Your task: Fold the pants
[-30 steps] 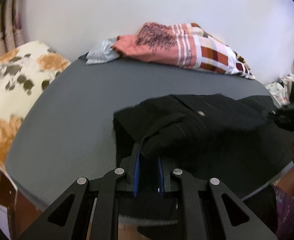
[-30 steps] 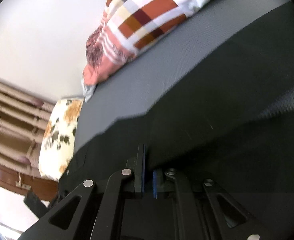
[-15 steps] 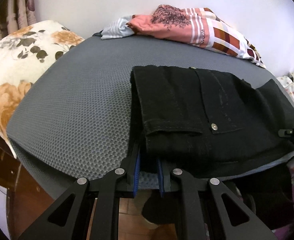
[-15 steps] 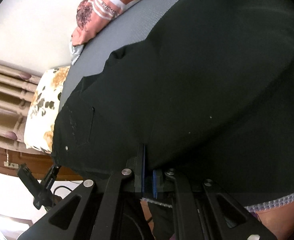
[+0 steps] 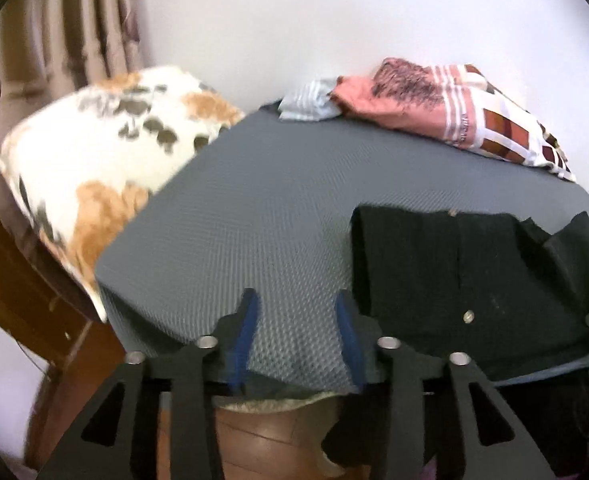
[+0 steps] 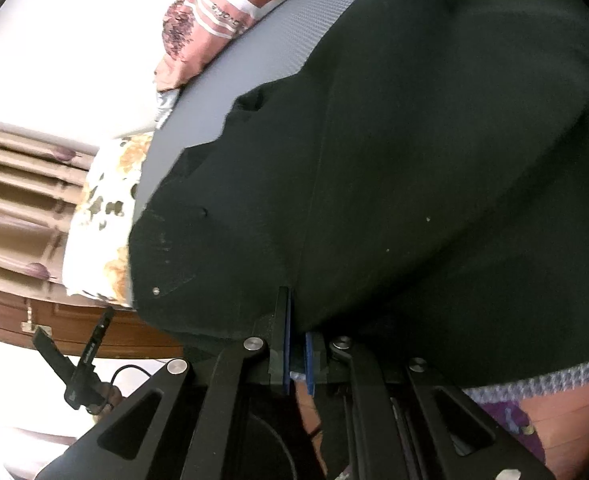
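The left gripper [image 5: 296, 320] has just been opening: its blue-padded jaws stand apart over the bare grey textured mattress [image 5: 262, 216] with nothing between them, and the black denim pants [image 5: 474, 272] lie just to their right, flat near the front edge of the mattress. The right gripper [image 6: 296, 334] has its jaws drawn together on the near edge of the same black pants [image 6: 374, 160], which fill most of that camera's view; the pads look pinched on a fold of cloth at the hem side, though the contact itself is dark and hard to read. The step in hand looks like setting down one fold and releasing. To do it well, the right gripper should lay its edge flat and square with the layer beneath before letting go, while the left takes a fresh hold on the left-hand edge of the pants rather than dragging the cloth. Part of the pants appears to hang over the front edge of the mattress, so a careless tug could slide them off. Further out, a white floral cushion [image 5: 102, 168] sits at the left side, and a pink and checked folded cloth [image 5: 446, 112] lies against the white wall [image 5: 294, 20], both well apart from the pants and not in the way
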The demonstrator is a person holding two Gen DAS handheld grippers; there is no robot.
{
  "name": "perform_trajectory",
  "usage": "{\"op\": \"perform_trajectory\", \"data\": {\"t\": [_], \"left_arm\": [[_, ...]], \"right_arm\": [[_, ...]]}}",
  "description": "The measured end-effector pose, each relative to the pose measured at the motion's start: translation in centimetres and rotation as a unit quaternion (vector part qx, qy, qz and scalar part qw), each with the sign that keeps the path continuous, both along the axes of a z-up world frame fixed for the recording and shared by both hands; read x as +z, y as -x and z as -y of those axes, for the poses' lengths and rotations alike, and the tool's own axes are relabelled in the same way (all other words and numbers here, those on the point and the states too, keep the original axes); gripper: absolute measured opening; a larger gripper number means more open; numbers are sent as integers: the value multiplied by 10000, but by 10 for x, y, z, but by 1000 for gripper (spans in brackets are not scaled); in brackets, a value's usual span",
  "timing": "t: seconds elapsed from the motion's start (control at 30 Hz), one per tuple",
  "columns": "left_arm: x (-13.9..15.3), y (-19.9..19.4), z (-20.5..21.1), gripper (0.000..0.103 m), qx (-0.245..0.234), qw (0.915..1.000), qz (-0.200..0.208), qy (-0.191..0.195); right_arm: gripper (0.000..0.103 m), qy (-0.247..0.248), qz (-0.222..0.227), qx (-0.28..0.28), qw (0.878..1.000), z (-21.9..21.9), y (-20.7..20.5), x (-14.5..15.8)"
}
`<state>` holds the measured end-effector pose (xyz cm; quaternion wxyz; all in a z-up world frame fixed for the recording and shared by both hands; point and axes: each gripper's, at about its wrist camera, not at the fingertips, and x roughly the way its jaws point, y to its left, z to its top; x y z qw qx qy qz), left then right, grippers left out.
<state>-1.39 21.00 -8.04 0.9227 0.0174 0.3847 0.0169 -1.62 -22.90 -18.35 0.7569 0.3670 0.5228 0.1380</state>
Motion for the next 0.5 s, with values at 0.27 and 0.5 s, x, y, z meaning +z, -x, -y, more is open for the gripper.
{"op": "perform_trajectory", "data": {"t": [0.27, 0.5], "left_arm": [[5, -7, 101, 76, -1310, 9902, 256, -413], [-35, -22, 170, 75, -2287, 9735, 98, -12]], "right_arm": [[6, -172, -196, 74, 9996, -1, 2, -18], [15, -820, -40, -143, 9965, 20, 4, -26]]}}
